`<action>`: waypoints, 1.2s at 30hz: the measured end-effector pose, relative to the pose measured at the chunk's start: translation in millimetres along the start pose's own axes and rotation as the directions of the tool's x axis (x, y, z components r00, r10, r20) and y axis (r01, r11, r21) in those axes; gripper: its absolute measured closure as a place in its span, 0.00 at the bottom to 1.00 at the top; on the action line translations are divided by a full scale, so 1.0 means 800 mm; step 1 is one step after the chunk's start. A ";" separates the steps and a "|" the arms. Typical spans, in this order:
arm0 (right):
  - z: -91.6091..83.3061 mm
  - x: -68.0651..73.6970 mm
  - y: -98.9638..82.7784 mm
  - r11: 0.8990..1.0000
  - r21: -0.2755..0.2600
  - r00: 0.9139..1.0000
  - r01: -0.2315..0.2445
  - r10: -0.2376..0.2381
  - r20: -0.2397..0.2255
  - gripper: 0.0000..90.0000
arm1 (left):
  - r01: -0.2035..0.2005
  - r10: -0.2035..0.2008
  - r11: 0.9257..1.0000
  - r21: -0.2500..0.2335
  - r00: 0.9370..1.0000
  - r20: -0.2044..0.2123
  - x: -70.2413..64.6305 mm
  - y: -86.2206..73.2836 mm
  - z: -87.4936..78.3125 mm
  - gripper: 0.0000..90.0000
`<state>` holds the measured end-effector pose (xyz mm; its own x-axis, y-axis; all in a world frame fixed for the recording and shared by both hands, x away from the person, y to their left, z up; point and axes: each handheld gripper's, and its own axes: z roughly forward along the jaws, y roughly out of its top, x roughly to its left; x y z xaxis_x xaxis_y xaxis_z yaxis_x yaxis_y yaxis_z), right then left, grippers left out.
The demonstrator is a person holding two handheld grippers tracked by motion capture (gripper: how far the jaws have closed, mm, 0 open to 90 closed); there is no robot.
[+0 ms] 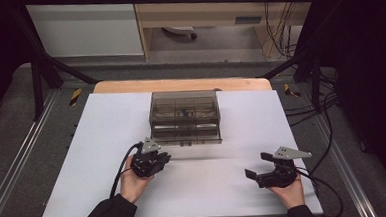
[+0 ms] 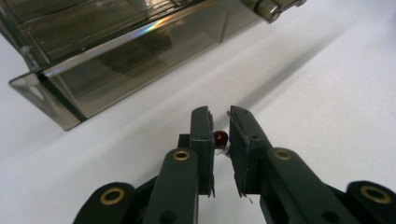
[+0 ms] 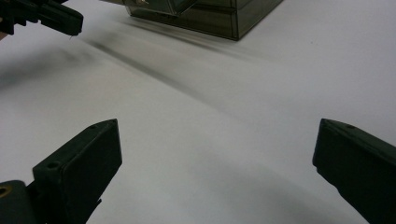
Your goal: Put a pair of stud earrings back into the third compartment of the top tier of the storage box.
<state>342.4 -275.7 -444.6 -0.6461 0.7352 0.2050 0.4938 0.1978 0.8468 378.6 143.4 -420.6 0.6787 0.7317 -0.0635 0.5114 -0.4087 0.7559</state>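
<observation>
A: Left gripper view first: your left gripper (image 2: 220, 122) has its jaws almost pressed together, with a narrow gap. In this gap sits a small dark red bead (image 2: 220, 136) with thin wire legs, and both pads pinch it.

B: So you hold the bead, it is not on the table?

A: Yes. It is between the jaw tips, above the white sheet (image 2: 336, 93), and it touches only the pads. I cannot tell more exactly what kind of part it is, because it is very small.

B: And your right gripper?

A: Your right gripper (image 3: 217, 154) is spread wide. In the right gripper view the two black jaws stand far from each other, and between them is bare white sheet. They hold nothing and touch nothing.

B: What is around the left one?

A: Just ahead of it is the smoky transparent box (image 2: 116, 51), with its hinge at the upper right of that view. The jaws are near the box but apart from it.

B: How do you see it from above?

A: In the high view your left gripper (image 1: 164, 157) is near the front edge of the box (image 1: 185, 117), a little left of its middle. Your right gripper (image 1: 256, 166) is well apart, to the lower right, over the sheet on the table (image 1: 129, 86).
</observation>
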 end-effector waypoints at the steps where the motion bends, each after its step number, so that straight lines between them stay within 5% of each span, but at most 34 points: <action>1: 0.000 0.000 0.000 1.000 0.000 1.000 0.000 0.000 0.000 0.02 | -0.001 0.001 1.000 0.000 1.000 0.004 -0.001 0.001 -0.001 0.89; 21: 0.001 0.000 -0.001 1.000 0.005 1.000 0.004 -0.004 0.002 0.02 | -0.045 0.045 0.999 0.005 0.998 0.050 -0.026 0.027 -0.009 0.89; 36: 0.001 0.000 0.000 1.000 0.005 1.000 0.006 -0.006 0.001 0.02 | -0.098 0.099 0.995 -0.015 0.993 0.060 -0.049 0.084 -0.004 0.89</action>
<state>342.5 -275.4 -445.1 -0.6483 0.7349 0.1990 0.4929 0.2059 0.8454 384.6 88.8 -364.7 0.7564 0.6535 -0.0272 0.4340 -0.4703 0.7685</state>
